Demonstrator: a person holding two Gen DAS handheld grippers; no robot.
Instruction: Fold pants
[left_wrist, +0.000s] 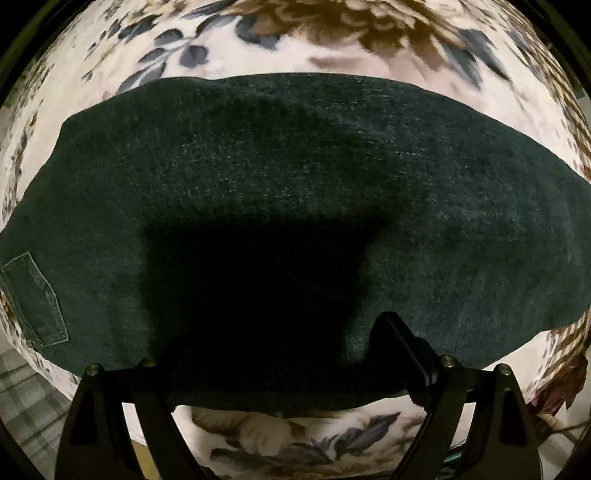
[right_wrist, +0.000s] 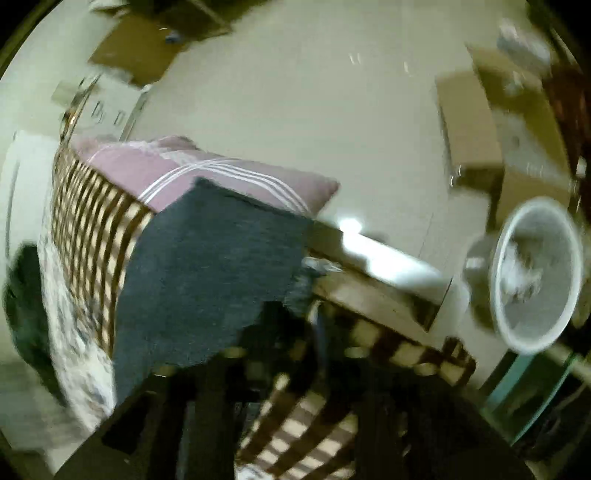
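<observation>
Dark green pants (left_wrist: 295, 192) lie spread flat across a floral bedsheet (left_wrist: 295, 48) in the left wrist view, a patch pocket (left_wrist: 35, 299) at their left end. My left gripper (left_wrist: 273, 350) points straight down over the pants' near edge. It is open, its fingers (left_wrist: 402, 343) wide apart and nothing between them. In the blurred right wrist view, a pants leg end (right_wrist: 207, 266) lies over the bed's brown-checked edge (right_wrist: 92, 229). My right gripper (right_wrist: 291, 369) sits just below that cloth, its dark jaws apart with checked fabric showing between them.
A pink pillow (right_wrist: 221, 177) with white stripes lies on the bed beyond the leg end. Past the wooden bed frame (right_wrist: 369, 295) is pale tiled floor (right_wrist: 314, 110), with a white bin (right_wrist: 535, 273) and cardboard boxes (right_wrist: 469, 122) at the right.
</observation>
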